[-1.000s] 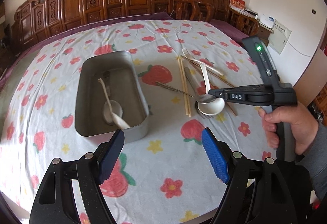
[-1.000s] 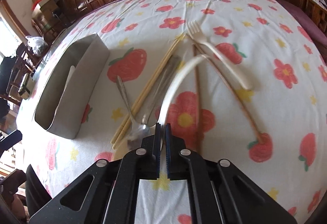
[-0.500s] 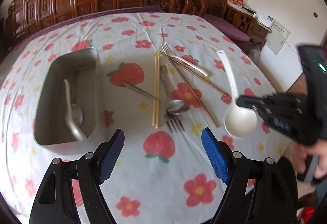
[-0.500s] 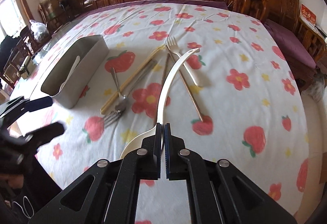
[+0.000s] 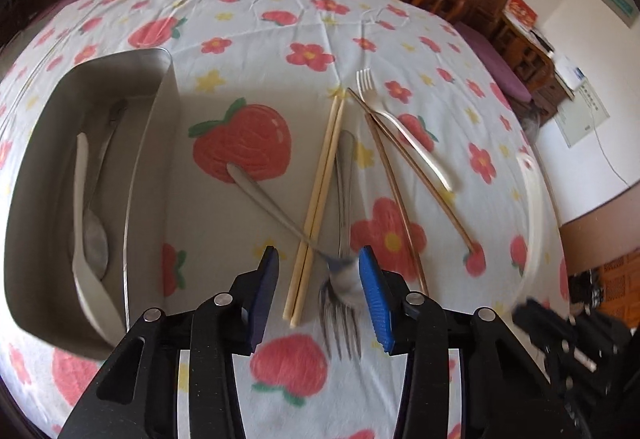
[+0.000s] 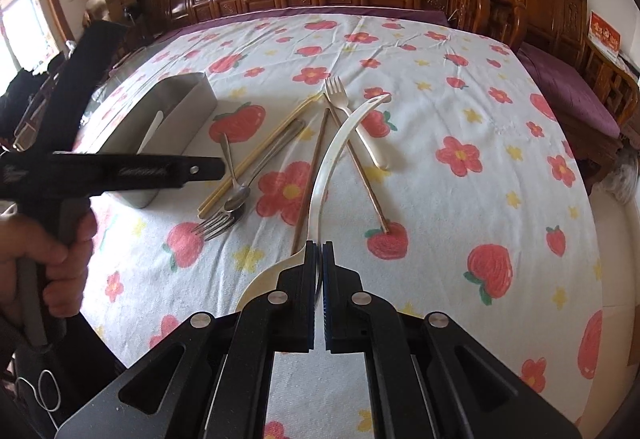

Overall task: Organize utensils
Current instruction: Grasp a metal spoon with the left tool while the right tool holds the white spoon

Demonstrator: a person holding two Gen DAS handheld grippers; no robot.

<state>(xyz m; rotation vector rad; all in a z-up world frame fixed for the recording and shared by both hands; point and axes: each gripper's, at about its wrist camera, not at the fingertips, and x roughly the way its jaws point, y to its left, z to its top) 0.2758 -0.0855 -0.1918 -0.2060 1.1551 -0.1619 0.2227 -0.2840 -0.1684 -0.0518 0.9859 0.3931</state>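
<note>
White tablecloth [image 6: 460, 207] with red strawberries and flowers; grey metal tray [image 5: 36, 167].

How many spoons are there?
4. Two lie in the metal box: a white spoon and a metal spoon. Another metal spoon lies on the tablecloth across the fork. The right gripper holds a big white spoon. More may be hidden.

daylight, bright | soft shadows | fisheye-warped edges | left view motion-blurred
</note>
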